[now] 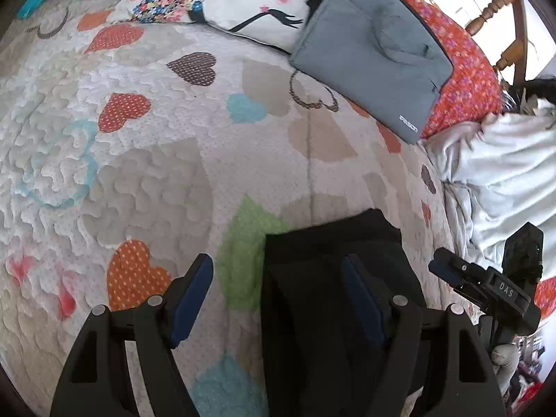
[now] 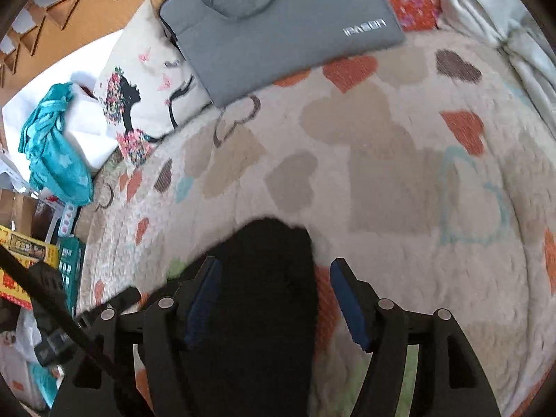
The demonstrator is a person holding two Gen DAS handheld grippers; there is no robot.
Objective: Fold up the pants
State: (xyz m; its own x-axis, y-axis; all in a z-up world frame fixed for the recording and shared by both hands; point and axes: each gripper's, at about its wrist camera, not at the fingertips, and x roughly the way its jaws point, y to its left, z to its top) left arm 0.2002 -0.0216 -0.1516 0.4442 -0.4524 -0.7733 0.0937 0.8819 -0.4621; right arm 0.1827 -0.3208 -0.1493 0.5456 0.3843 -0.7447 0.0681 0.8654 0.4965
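Black pants (image 1: 333, 278) folded compact on heart-print quilt (image 1: 173, 160); left gripper (image 1: 278, 295) and right gripper (image 2: 274, 299) jaws apart, holding nothing; next likely a final fold or smoothing.

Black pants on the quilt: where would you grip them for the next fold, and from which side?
Probably the far folded edge of the black pants, where the cloth ends in a straight line on the quilt. Come in low from the near side with both tools, left tool and right tool, both open, pinching its two corners.
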